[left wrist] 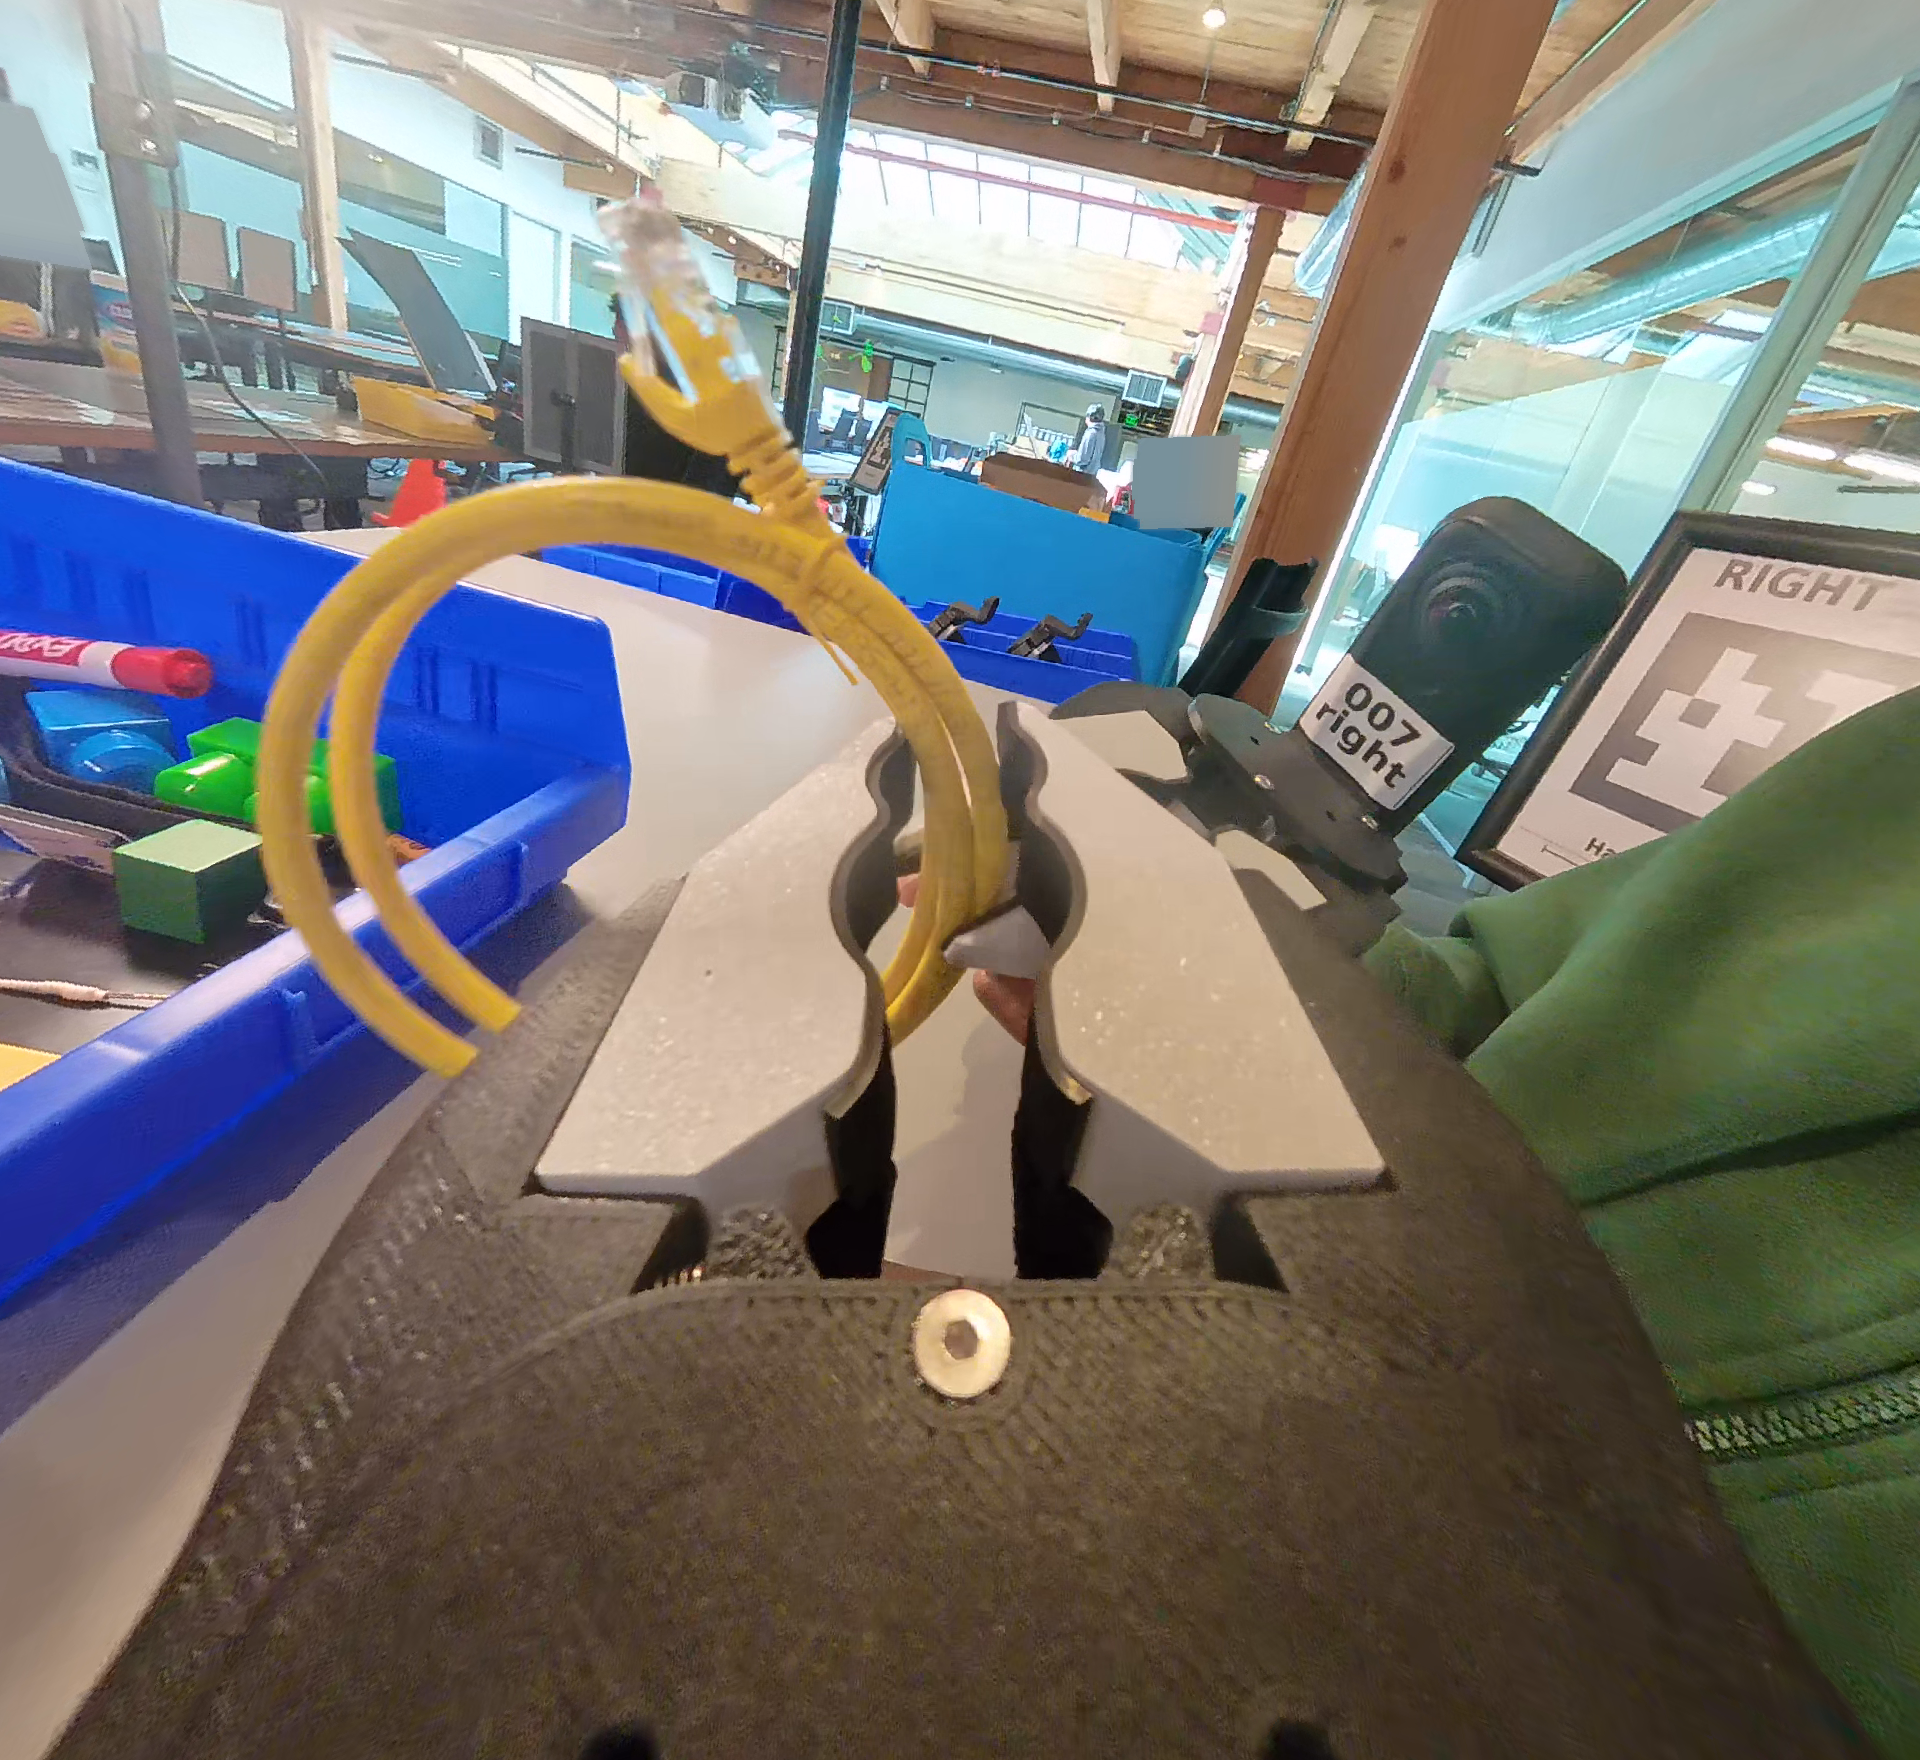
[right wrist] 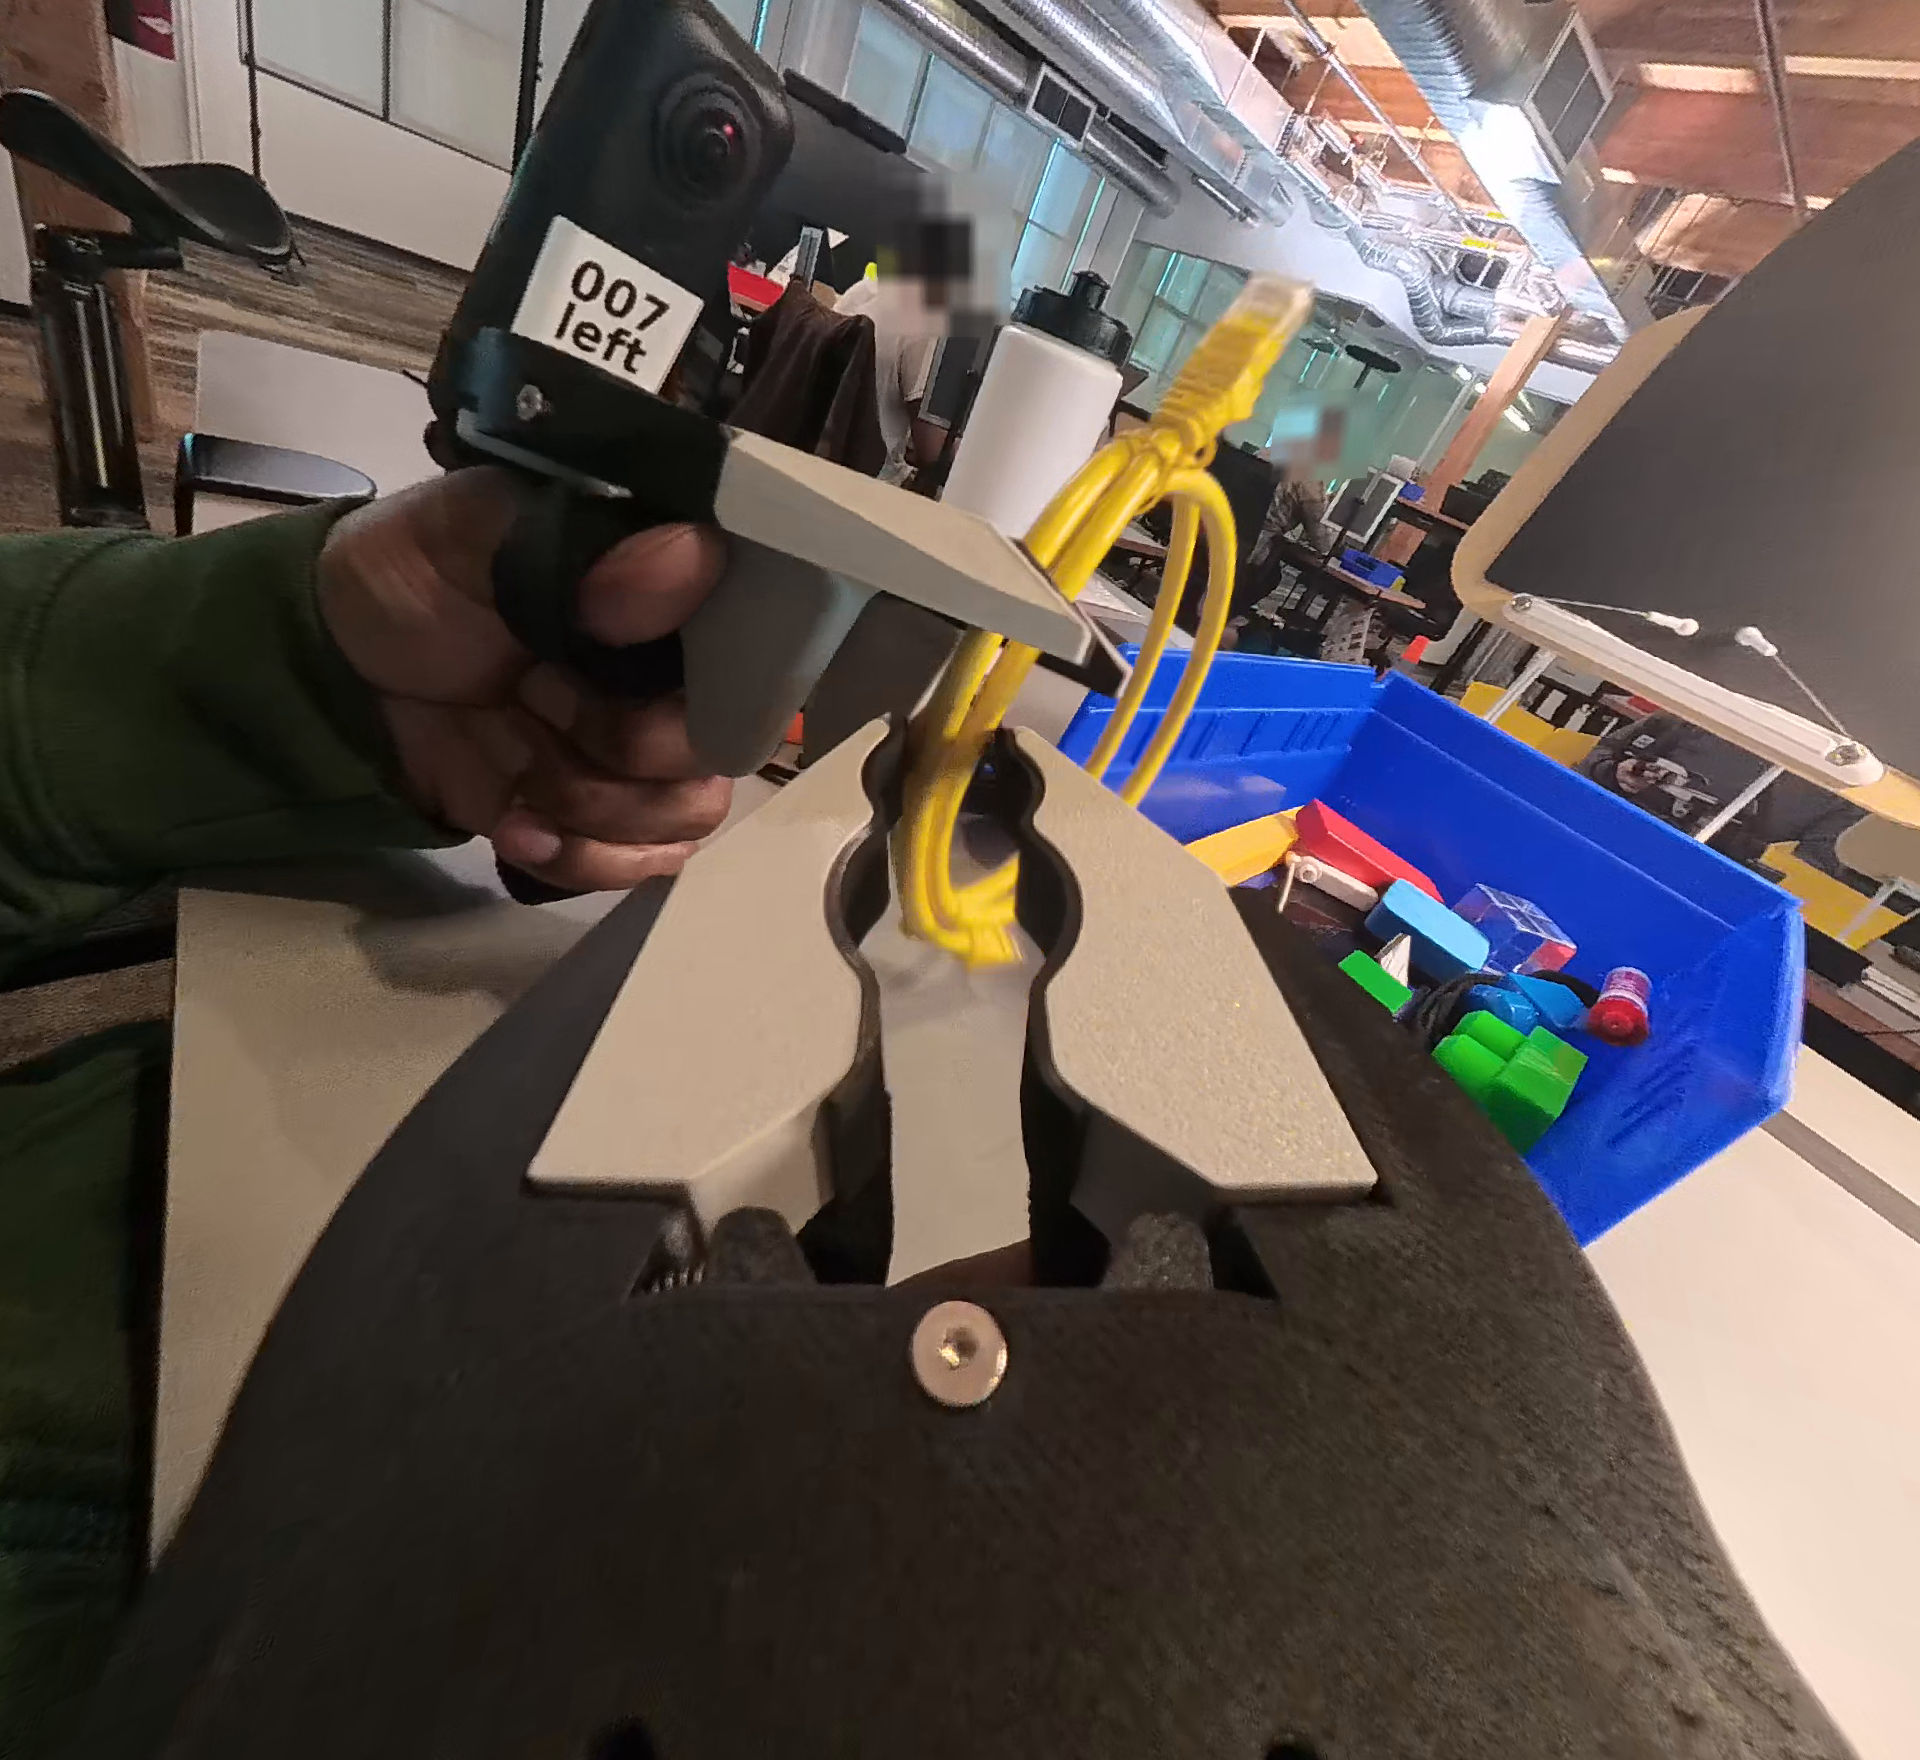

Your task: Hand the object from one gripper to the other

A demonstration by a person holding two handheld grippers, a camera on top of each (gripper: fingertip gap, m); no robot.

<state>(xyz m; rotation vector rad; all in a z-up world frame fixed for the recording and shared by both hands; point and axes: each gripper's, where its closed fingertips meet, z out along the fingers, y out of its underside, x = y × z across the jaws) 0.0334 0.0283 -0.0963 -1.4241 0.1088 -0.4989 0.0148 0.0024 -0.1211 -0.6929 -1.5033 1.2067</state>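
Observation:
A coiled yellow network cable (left wrist: 312, 775) with a clear plug (left wrist: 665, 287) is held up above the table. My left gripper (left wrist: 951, 744) is shut on the coil at its fingertips. My right gripper (right wrist: 945, 749) is also closed on the same coil (right wrist: 1210, 547), just below the left gripper's (right wrist: 1086, 645) hold. One right fingertip (left wrist: 997, 943) shows on the cable inside the left gripper's opening. The two grippers meet almost at right angles. The cable's cut ends (right wrist: 971, 936) hang between the right fingers.
A blue bin (left wrist: 312, 1035) with coloured blocks and a red-capped marker (left wrist: 156, 671) stands on the grey table (left wrist: 707, 692); it also shows in the right wrist view (right wrist: 1558, 775). A framed marker sign (left wrist: 1714, 702), a white bottle (right wrist: 1039, 422) and a dark board (right wrist: 1714, 463) stand nearby. My two grippers' fingertips are within a few centimetres of each other.

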